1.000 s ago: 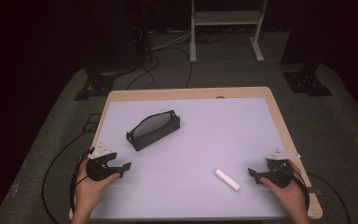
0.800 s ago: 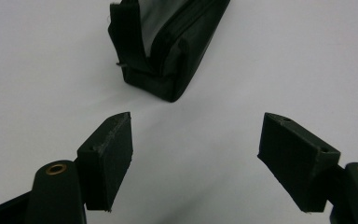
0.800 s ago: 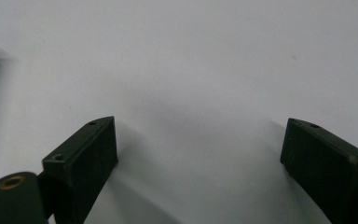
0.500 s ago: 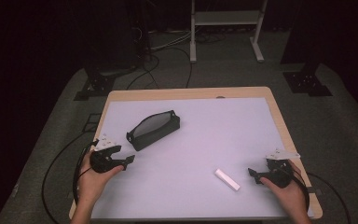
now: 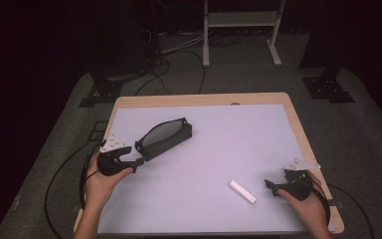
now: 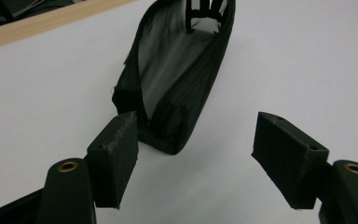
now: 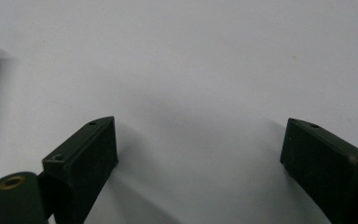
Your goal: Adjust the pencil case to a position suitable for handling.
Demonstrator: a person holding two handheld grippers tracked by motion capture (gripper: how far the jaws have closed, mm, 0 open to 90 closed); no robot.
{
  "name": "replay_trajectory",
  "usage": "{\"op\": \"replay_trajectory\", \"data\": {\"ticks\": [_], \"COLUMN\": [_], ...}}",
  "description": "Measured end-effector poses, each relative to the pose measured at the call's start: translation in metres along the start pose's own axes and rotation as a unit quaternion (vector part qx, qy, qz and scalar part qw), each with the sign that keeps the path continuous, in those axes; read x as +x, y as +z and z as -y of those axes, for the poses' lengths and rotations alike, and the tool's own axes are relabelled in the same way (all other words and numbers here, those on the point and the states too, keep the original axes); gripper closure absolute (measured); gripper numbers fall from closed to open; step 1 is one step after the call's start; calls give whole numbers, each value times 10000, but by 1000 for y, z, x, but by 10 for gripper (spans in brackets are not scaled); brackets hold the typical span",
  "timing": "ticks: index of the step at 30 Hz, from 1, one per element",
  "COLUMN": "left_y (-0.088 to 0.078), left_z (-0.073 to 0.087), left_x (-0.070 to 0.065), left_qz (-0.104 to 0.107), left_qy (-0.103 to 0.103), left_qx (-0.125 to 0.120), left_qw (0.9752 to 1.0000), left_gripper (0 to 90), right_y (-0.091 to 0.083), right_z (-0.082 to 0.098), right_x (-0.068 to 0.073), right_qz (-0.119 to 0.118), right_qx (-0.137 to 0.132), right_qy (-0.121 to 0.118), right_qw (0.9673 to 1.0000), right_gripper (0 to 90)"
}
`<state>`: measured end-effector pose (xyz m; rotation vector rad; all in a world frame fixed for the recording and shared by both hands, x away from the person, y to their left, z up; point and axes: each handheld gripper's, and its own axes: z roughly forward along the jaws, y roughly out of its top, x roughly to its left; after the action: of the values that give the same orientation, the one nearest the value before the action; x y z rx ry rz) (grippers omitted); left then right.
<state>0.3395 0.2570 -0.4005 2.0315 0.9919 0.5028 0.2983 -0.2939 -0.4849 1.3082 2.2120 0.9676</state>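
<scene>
Left gripper point(image 5: 129, 162): you hold it at about 9 o'clock on the table point(image 5: 258, 129), jaws spread wide and empty, their tips right at the near end of the black pouch point(image 5: 163, 139).
Black pouch: it lies open at about 10 o'clock, long axis running from your left gripper up toward 1 o'clock; in the left gripper view its near end point(image 6: 168, 126) sits between the jaws, touching or just beside the left-hand one. I cannot tell which.
Right gripper point(image 5: 273, 186): you rest it at about 4 o'clock, jaws wide apart on nothing, bare table between them.
White stick point(image 5: 242, 191): it lies flat at about 5 o'clock, just left of your right gripper, well apart from the pouch.
Likely step: gripping the pouch's near end.
Doing it well: centre the fabric edge between both jaws before closing, keep the jaws low to the table, and close slowly so the soft wall does not slip out.
</scene>
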Motion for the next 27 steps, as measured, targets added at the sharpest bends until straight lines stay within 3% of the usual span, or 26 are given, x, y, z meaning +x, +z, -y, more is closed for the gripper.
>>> {"op": "replay_trajectory", "data": {"ticks": [9,27], "left_y": [7,29], "left_z": [-14,-36], "left_x": [6,19], "left_qz": [85,69], "left_qy": [32,181], "left_qx": [-132,-131], "left_qw": [9999,9997], "left_gripper": [345,411], "right_y": [0,0], "right_z": [0,0], "right_x": [0,0], "right_qz": [0,2], "right_qx": [3,2], "right_qy": [-4,-4], "right_qw": [10000,10000], "right_gripper": [96,96]}}
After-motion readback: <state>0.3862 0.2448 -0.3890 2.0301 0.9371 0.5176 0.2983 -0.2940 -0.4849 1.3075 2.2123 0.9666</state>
